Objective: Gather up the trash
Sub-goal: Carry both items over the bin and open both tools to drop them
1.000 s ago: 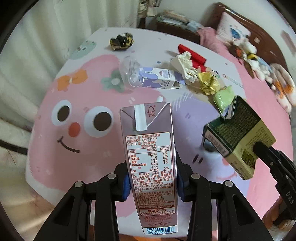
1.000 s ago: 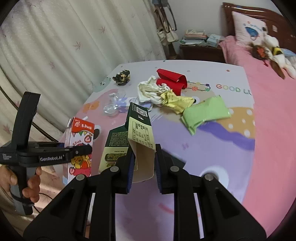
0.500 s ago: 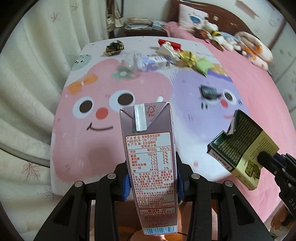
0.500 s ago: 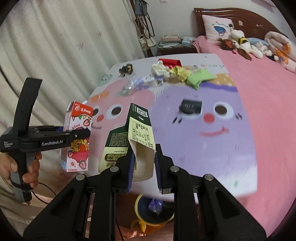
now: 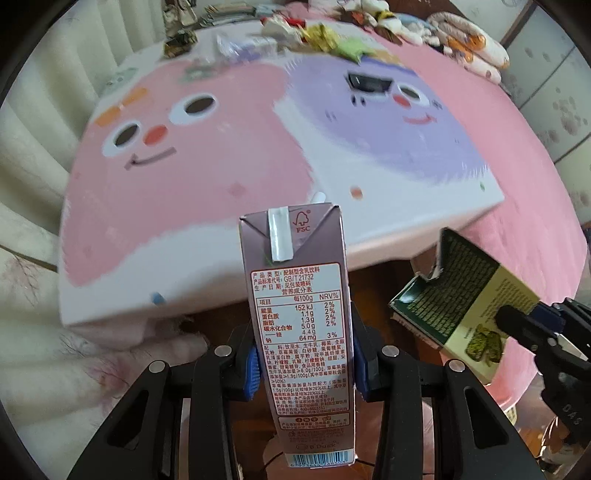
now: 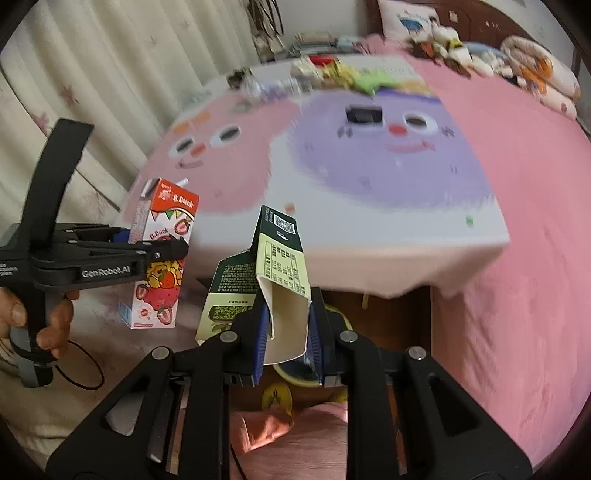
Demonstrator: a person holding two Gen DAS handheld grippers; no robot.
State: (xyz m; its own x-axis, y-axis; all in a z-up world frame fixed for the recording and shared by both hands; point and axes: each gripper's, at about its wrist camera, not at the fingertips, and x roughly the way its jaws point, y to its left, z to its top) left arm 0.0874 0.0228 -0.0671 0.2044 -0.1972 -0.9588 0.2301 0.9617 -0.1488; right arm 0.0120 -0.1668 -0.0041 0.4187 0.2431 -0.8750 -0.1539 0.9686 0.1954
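Observation:
My left gripper (image 5: 304,363) is shut on a strawberry milk carton (image 5: 299,325), held upright past the near edge of the cartoon-print table (image 5: 229,155); the carton also shows in the right wrist view (image 6: 162,254). My right gripper (image 6: 288,332) is shut on a torn green paper box (image 6: 277,273), which shows at the right of the left wrist view (image 5: 465,306). Both are held off the table, above the floor. A yellow-rimmed bin (image 6: 295,373) is partly hidden under the right gripper.
More trash lies at the table's far end: crumpled wrappers (image 5: 325,35), a green packet (image 6: 373,79), a clear plastic piece (image 5: 221,46), a dark wrapper (image 5: 179,40). A black card (image 6: 364,114) lies mid-table. A pink bed (image 6: 517,184) is at the right, curtains (image 6: 92,74) at the left.
Both grippers have pulled back from over the table to beyond its near edge, still holding the carton and the box. The table now looks farther away.

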